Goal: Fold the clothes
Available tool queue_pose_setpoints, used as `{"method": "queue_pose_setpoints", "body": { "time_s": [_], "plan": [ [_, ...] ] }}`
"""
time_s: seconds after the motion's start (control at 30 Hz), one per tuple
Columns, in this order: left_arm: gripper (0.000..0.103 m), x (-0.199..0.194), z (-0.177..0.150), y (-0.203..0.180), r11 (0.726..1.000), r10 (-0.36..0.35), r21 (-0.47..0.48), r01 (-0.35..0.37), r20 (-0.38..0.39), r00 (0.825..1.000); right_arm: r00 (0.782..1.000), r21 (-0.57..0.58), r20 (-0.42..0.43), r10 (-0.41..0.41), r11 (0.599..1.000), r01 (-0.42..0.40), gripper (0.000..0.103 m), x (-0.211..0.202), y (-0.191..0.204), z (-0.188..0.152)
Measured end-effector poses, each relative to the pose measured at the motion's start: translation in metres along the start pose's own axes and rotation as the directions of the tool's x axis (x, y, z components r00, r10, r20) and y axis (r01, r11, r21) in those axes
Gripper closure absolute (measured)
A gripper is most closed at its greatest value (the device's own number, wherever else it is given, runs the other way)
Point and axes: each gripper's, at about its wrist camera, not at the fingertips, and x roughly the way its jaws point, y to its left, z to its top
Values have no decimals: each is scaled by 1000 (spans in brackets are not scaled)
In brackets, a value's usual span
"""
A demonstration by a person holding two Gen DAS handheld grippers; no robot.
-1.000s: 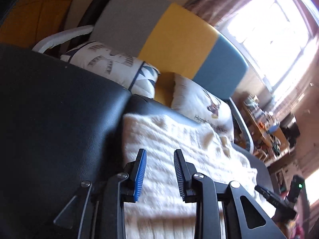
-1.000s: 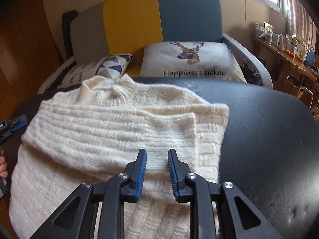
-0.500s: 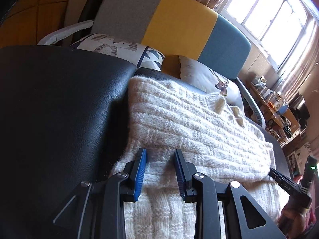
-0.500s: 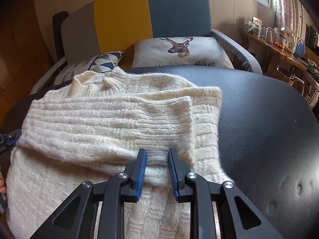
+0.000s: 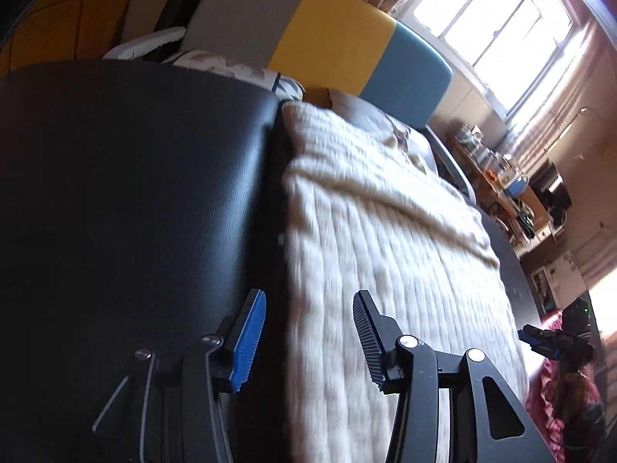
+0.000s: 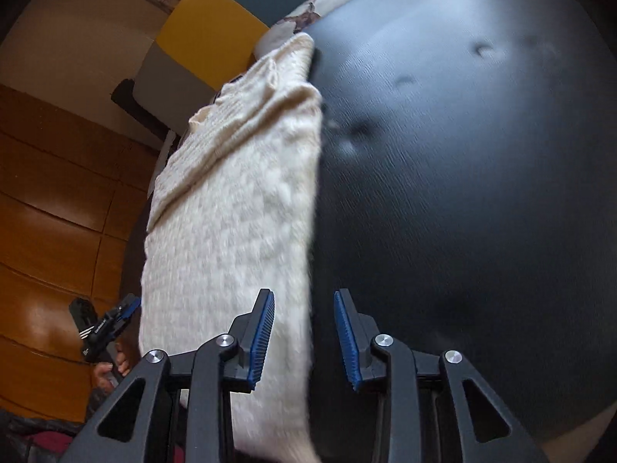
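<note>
Cream sweater (image 5: 389, 254) edge lies between each open hand-held gripper's fingers.

You see a cream ribbed-knit sweater (image 5: 385, 262) on black leather (image 5: 135, 193); the sofa back (image 5: 327, 34) is grey, yellow and blue.

Both wrist views low, close, facing sofa (image 5: 324, 34) from opposite sweater (image 5: 385, 254) edges; sweater shared.
</note>
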Motion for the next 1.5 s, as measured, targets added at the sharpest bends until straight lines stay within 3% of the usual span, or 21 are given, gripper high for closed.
{"method": "queue_pose_setpoints", "body": {
  "time_s": [0.17,0.23,0.3,0.5,0.53,0.63,0.67,0.7,0.9,1.03,1.13,1.2,1.5],
  "plan": [
    [52,-7,-25,-13,999,23,34,-22,-26,999,989,32,-74,124,992,-122,70,-2,-8,-32],
    [40,-9,-33,-19,998,34,49,-32,-33,999,980,27,-96,176,984,-175,70,9,-2,-33],
    [35,-11,-41,-26,997,45,63,-42,-39,998,969,31,-109,222,975,-220,70,20,3,-33],
    [33,-16,-64,-46,992,78,105,-72,-57,995,962,-21,-125,241,969,-246,70,46,28,-26],
    [35,-16,-66,-50,989,85,126,-77,-61,995,963,-35,-127,236,970,-242,70,48,31,-26],
    [57,-16,-71,-65,977,105,194,-90,-72,992,969,-71,-121,214,972,-223,70,53,41,-29],
    [76,-16,-73,-68,974,107,208,-90,-73,992,972,-82,-118,204,973,-214,70,54,43,-30],
    [88,-16,-75,-69,975,91,208,-72,-82,992,974,-92,-117,194,974,-205,70,56,46,-30],
    [90,-19,-81,-66,980,51,194,-34,-81,995,988,-238,-87,125,961,-143,70,54,62,-39],
    [87,-22,-82,-62,985,18,170,-3,-87,996,978,-125,-107,180,973,-193,71,60,53,-30],
    [84,-21,-84,-65,981,30,191,-16,-71,997,984,-134,-106,142,979,-155,84,56,49,-29],
    [90,-20,-83,-64,982,26,189,-13,-68,997,989,-144,-88,120,981,-132,86,55,51,-30],
    [91,-20,-79,-48,992,-35,114,47,-103,994,992,-210,-59,116,970,-126,87,52,49,-39]
  ]
}}
